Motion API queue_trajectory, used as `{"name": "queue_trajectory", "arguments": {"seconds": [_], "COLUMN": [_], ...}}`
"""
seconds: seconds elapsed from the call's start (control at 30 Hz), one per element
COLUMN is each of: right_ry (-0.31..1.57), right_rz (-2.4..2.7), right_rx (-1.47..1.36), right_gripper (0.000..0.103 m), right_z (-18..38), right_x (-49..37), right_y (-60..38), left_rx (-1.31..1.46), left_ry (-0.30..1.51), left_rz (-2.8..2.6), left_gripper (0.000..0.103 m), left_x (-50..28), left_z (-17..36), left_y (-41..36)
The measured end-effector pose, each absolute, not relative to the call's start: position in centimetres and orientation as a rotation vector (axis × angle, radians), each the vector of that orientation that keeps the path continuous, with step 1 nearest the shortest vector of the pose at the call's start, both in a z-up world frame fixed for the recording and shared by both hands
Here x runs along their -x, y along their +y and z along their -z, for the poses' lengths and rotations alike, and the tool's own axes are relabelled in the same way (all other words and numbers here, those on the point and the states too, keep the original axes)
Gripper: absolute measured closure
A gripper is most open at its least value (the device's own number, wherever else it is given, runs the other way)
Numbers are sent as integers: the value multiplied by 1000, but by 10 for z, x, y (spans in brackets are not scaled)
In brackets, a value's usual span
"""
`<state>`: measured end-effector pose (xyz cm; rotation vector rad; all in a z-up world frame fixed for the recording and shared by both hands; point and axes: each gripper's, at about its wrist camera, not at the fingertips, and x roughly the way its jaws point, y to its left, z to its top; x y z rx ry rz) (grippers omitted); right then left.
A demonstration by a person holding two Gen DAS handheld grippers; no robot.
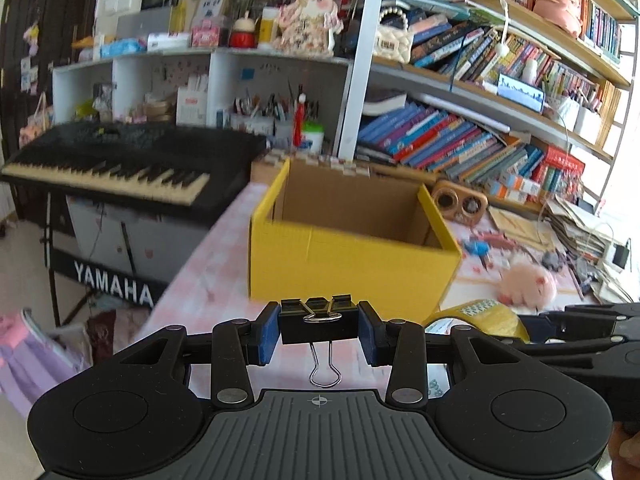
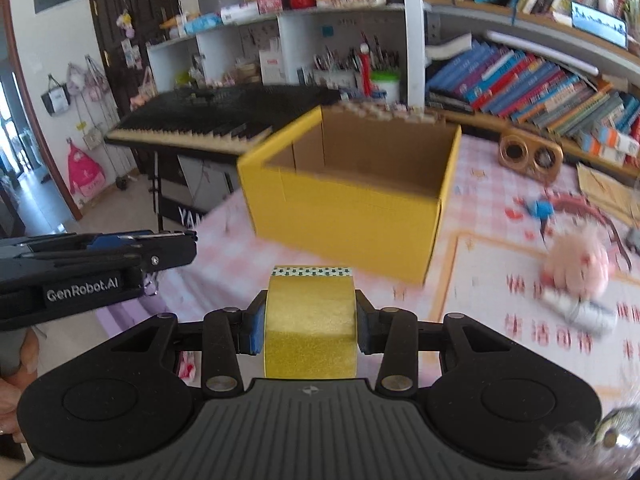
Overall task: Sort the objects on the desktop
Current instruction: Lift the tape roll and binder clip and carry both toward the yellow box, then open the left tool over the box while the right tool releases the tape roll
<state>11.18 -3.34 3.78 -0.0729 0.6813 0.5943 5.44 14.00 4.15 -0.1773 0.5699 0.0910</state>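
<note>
Carrying one item in each gripper, the person is at the transfer step of the sort, with the open yellow box as the likely destination. The left gripper (image 1: pixel 319 326) is closed on a black binder clip (image 1: pixel 319 322), blue pads pressing its two ends, one wire handle hanging below. The right gripper (image 2: pixel 310 320) is closed on a roll of yellow tape (image 2: pixel 310 320), pads against its flat sides. Both items are held clear of the desk (image 2: pixel 500 280), near its front edge.

The yellow box (image 1: pixel 352 256) stands at 12 o'clock from both grippers, top open; no contents show in the part of its inside that is visible. The next move likely calls for bringing each gripper over the near rim, then opening the jaws to drop the item in.

Obstacles: the near wall of the box must be cleared, and the two grippers sit close side by side. A keyboard (image 1: pixel 120 160) lies at 10 o'clock beyond the desk; a pink plush toy (image 2: pixel 576 264) and a wooden twin-dial piece (image 2: pixel 528 158) lie at 2 o'clock, well clear of the path.
</note>
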Motion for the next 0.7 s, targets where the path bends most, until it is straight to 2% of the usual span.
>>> {"name": "queue_trajectory", "arguments": {"seconds": [0.37, 0.53, 0.7], "right_ry": [568, 584, 677], "right_rz": [-640, -634, -679], "right_rx": [111, 148, 237], "right_gripper": [64, 64, 64], "right_z": [-78, -69, -46], "right_x": [-232, -286, -340], "right_y": [-20, -9, 14], "left_rx": [99, 80, 82], "left_ry": [506, 525, 621], "left_rz": [-92, -117, -94], "left_gripper": [64, 64, 64], "left_x": [-159, -208, -265], "left_z": [-71, -71, -55], "left_y": [133, 138, 142]}}
